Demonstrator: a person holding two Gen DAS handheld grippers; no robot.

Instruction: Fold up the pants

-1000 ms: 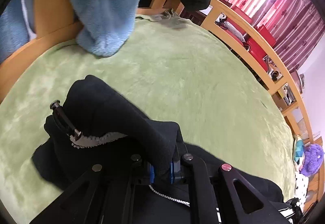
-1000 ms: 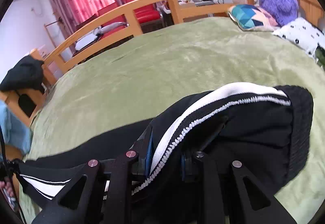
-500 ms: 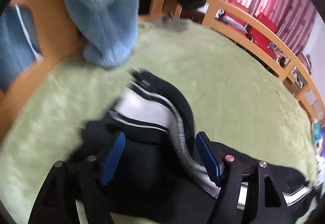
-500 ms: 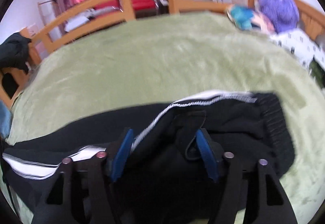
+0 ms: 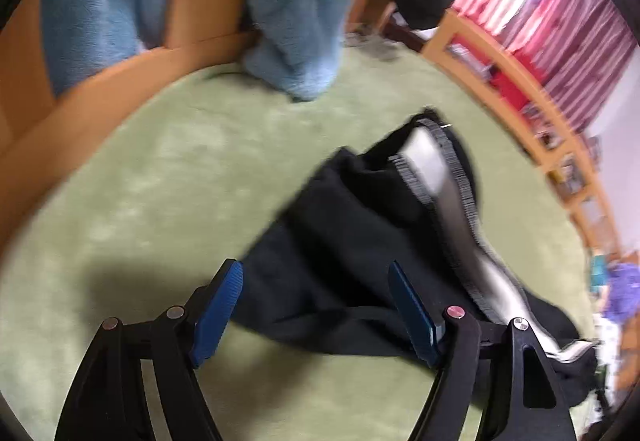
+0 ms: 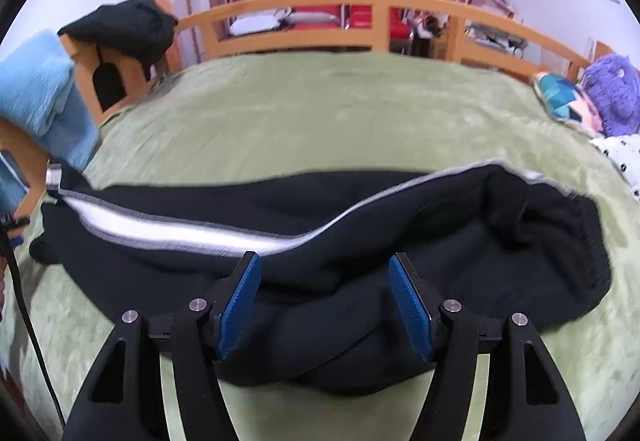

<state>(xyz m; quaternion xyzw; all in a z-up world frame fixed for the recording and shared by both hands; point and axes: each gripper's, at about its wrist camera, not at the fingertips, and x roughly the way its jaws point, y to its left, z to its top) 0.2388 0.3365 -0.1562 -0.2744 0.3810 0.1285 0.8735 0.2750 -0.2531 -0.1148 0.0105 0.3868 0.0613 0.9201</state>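
Observation:
Black pants with a white side stripe lie stretched across the green bed cover, waistband at the right, leg ends at the left. My right gripper is open and empty just above the middle of the pants. In the left wrist view the leg end of the pants lies crumpled on the cover with the stripe showing. My left gripper is open and empty, above the near edge of the leg end.
The green bed cover is ringed by a wooden bed rail. A light blue fluffy garment hangs over the footboard. A dark garment hangs on a post. A purple plush toy and pillows lie at the right.
Both grippers have let go of the pants and opened, then drawn back. The pants have dropped from the held, bunched state onto the cover and now lie spread out.

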